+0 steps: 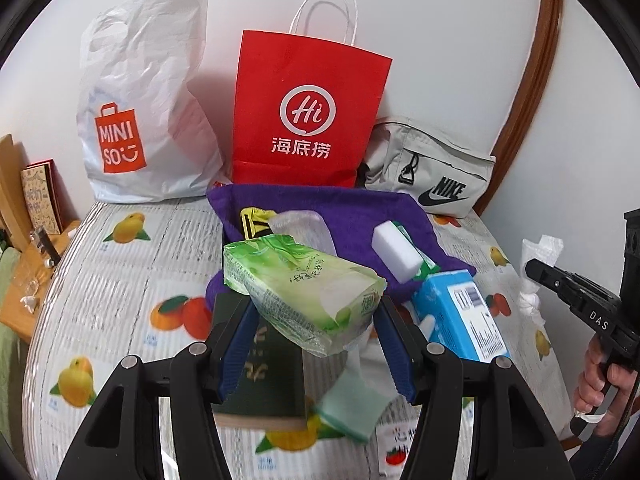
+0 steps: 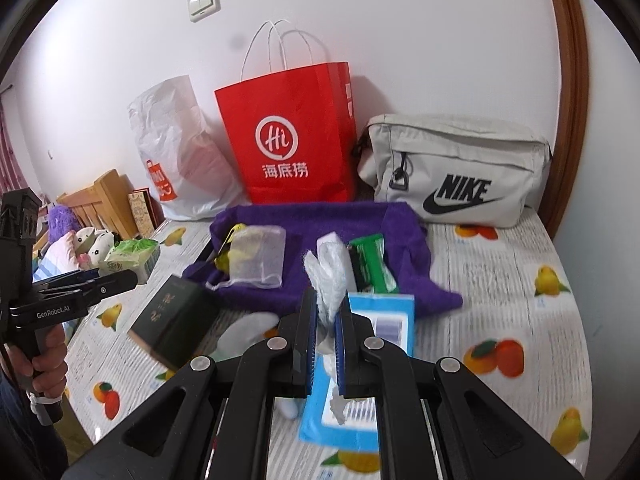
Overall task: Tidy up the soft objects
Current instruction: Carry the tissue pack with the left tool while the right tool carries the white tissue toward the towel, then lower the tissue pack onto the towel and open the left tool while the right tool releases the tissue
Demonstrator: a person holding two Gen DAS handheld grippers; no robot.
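Both hand-held grippers grip: left (image 1: 314, 312) clamps green tissue pack (image 1: 300, 280), right (image 2: 326, 316) pinches white tissue (image 2: 330, 276).

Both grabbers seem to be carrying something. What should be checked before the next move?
1. Left gripper clamps green plastic tissue pack: ok.
2. Right gripper pinches crumpled white tissue: ok.
3. Red paper bag upright: ok.
4. Its mouth open: cannot tell.
5. Grey Nike pouch open: not ok, looks zipped.
6. Grippers apart from each other: ok.
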